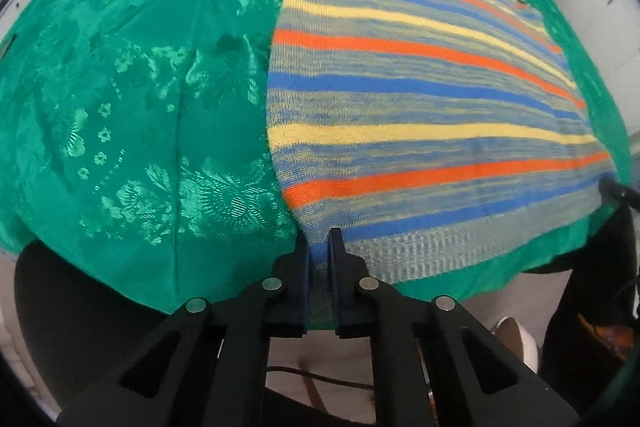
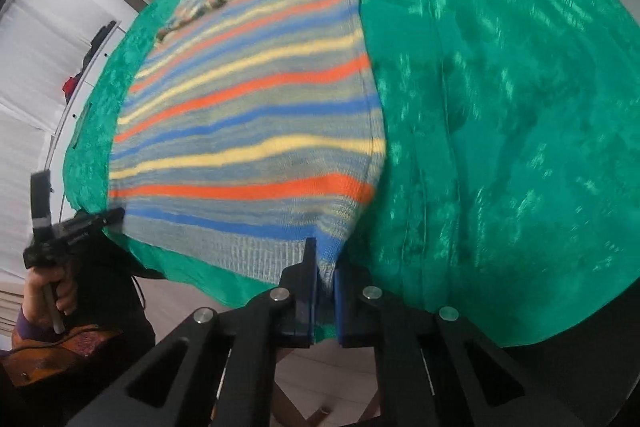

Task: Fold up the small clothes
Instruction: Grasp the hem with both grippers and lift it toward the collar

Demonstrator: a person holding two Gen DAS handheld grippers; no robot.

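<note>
Both grippers, left point(image 1: 319, 247) and right point(image 2: 325, 259), pinch striped sweater point(image 1: 420, 99) hem (no writing).

Orange-blue-yellow striped sweater point(image 1: 420, 99), green floral cloth point(image 1: 140, 87)

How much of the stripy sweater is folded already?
Partly done: the striped sweater lies flat on the green cloth, with a sleeve already folded across its far end. In hand: the left gripper and the right gripper have each pinched a corner of the near hem. Left to do: lifting that hem and folding the body over.
</note>
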